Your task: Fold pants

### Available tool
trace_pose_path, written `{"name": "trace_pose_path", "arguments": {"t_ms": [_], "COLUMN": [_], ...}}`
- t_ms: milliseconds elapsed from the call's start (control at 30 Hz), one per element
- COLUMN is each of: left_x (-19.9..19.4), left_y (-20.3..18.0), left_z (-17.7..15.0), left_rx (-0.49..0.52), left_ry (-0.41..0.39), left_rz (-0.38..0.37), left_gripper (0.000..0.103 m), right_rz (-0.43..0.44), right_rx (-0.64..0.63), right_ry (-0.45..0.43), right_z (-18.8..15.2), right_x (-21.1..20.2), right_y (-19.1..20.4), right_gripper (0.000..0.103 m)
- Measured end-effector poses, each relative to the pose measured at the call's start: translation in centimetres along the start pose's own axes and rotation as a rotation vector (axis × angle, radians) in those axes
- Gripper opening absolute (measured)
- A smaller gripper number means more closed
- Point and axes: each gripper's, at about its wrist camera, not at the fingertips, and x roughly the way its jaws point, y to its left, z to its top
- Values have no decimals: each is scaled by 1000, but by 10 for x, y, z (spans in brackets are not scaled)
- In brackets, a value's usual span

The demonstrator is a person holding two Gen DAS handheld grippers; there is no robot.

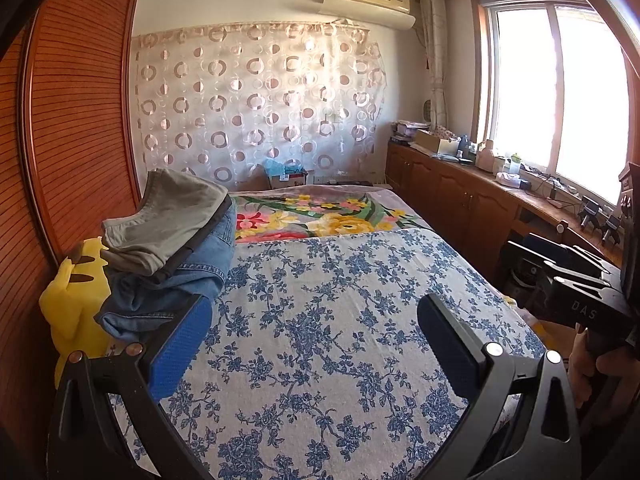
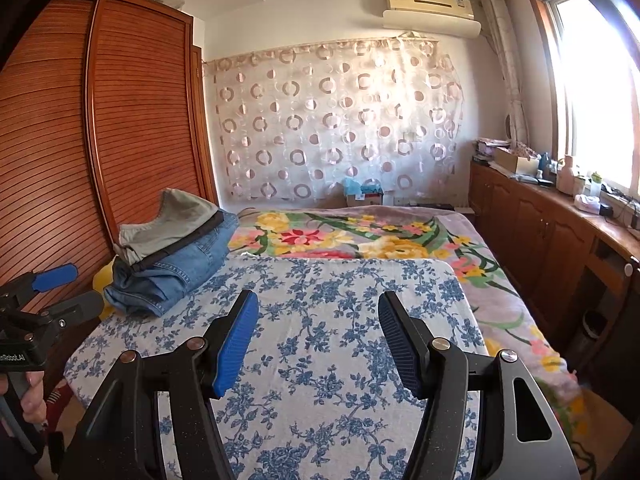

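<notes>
A stack of folded pants sits at the left edge of the bed: grey pants (image 1: 168, 220) (image 2: 176, 220) on top, blue jeans (image 1: 172, 284) (image 2: 176, 276) beneath. My left gripper (image 1: 316, 312) hangs open above the blue-flowered cloth (image 1: 340, 320), just right of the stack, with nothing between its fingers. My right gripper (image 2: 318, 312) is open too, over the same cloth (image 2: 340, 360), empty. From the right wrist view the left gripper's blue pads (image 2: 56, 276) show at the far left, spread apart. The body of the right gripper (image 1: 580, 280) shows at the right edge of the left wrist view.
A yellow plush toy (image 1: 76, 300) lies beside the stack against the slatted wooden wardrobe (image 1: 72, 120). A bright flowered blanket (image 2: 360, 236) covers the far bed. Low wooden cabinets (image 1: 460, 192) with clutter run under the window at the right. A person's hand (image 2: 34, 400) grips the left handle.
</notes>
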Motion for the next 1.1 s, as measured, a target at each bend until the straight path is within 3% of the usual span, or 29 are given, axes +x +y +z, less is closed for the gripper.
{"name": "trace_pose_path", "arguments": {"t_ms": [400, 1100], "left_x": [-6, -6], "left_y": [1, 1], "left_z": [-2, -1], "left_rx": [-11, -13], "left_ry": [-1, -6], "left_rz": [36, 33], "left_gripper": [103, 103], "right_rz": [5, 9], "right_rx": [1, 2], "right_ry": [0, -3], "right_z": [-1, -2], "right_x": [1, 2], "right_y": [0, 0], "right_gripper": [64, 64]}}
